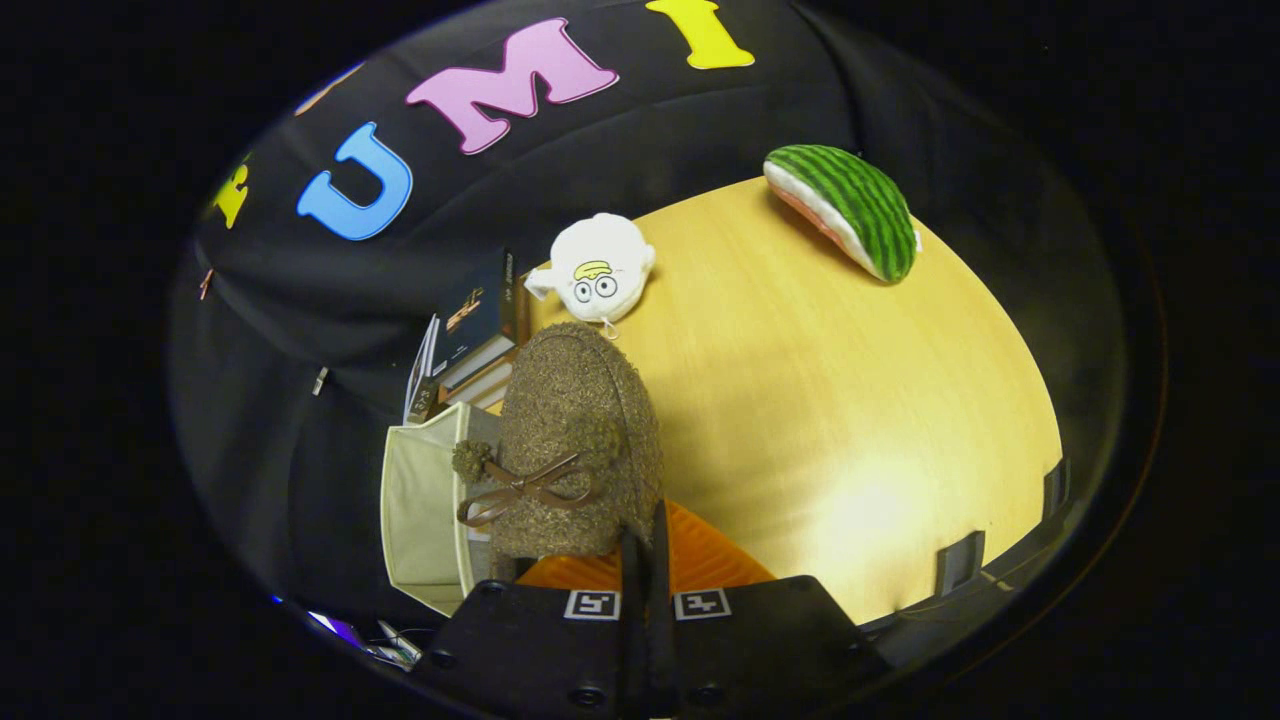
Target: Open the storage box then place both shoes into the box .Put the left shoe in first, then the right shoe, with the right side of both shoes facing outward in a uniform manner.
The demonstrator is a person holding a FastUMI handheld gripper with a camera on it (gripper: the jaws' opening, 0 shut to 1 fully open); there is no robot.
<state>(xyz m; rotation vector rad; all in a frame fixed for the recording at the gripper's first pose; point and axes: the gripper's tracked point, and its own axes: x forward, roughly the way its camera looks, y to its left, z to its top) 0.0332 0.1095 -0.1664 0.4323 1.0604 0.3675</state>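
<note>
A fuzzy brown shoe (578,440) is seemingly pinched at its rim by the fingers (645,560), carried above the storage box (425,510); lowering inside is needed next.

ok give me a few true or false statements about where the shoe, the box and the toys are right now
1. The claw is shut on the fuzzy brown shoe. True: the fingers are closed together on the shoe's rear rim.
2. The shoe has a bow on top. True.
3. The shoe lies flat on the wooden table. False: it is held up, beside the cream storage box.
4. The watermelon toy is inside the box. False: it lies on the table, far beyond the fingers.
5. The white plush toy sits just beyond the shoe's toe, beside the books. True.
</note>
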